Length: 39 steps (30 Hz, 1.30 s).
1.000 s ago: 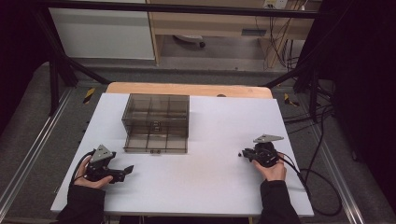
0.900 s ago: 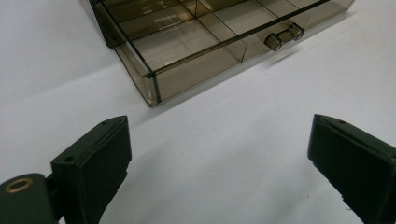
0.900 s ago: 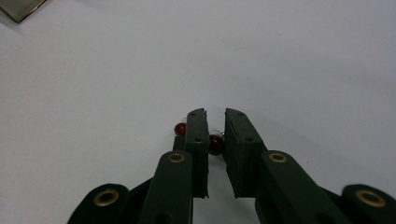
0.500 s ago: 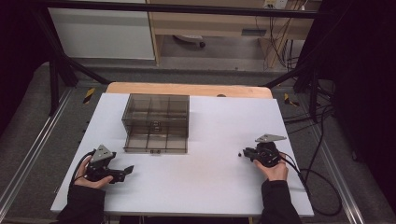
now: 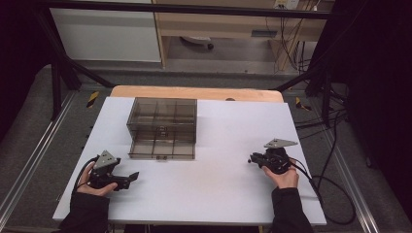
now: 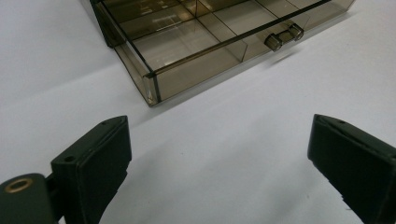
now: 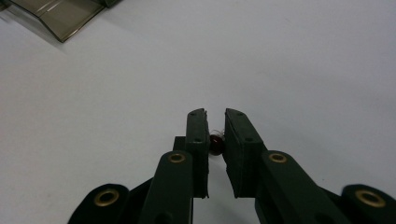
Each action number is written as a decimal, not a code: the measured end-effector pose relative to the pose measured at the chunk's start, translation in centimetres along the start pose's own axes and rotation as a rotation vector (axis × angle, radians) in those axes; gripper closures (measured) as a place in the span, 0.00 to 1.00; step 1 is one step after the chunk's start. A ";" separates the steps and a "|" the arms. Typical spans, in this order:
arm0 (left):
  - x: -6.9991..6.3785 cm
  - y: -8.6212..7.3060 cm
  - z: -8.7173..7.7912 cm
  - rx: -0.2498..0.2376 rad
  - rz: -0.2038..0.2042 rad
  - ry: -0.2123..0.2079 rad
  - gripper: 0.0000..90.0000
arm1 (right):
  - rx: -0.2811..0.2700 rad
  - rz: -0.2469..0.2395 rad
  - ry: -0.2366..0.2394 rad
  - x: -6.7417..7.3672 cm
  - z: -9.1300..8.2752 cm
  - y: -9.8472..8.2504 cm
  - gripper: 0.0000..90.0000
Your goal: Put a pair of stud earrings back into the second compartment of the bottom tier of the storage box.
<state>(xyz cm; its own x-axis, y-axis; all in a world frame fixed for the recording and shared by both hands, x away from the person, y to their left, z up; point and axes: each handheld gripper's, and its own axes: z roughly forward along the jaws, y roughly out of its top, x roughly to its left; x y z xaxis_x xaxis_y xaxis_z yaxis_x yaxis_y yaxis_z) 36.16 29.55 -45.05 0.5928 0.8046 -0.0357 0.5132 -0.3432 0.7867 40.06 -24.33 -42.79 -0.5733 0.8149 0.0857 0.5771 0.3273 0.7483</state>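
On the left of the white tabletop [image 5: 218, 194], the left hand-held gripper [image 5: 127, 178] rests with its jaws spread wide and nothing between them. Just past it, farther back, sits the clear brown drawer box [image 5: 163, 127], its bottom drawer [image 6: 196, 51] pulled out. Over on the right, the right hand-held gripper [image 7: 215, 140] pinches a tiny dark red bead [image 7: 216, 143]. I think the bead could slip out and roll away, because it is so small and round.
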 end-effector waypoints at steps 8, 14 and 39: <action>0.0 0.0 0.0 0.001 0.001 -0.002 0.07 | -0.012 -0.025 0.026 1.1 0.2 0.7 0.90; 0.0 0.0 0.0 0.000 -0.001 -0.002 0.07 | -0.021 -0.040 0.046 1.9 0.3 1.1 0.90; 0.0 -0.1 0.1 0.000 -0.004 -0.005 0.07 | -0.034 -0.080 0.105 4.4 1.4 3.4 0.90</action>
<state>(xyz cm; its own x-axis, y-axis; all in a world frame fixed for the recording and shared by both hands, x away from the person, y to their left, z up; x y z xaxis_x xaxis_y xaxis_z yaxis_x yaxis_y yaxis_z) 36.17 29.49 -45.14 0.5939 0.8034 -0.0417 0.5156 -0.3403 0.7863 40.28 -18.94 -40.79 -0.6757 0.7314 0.0920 0.5077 0.3713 0.7774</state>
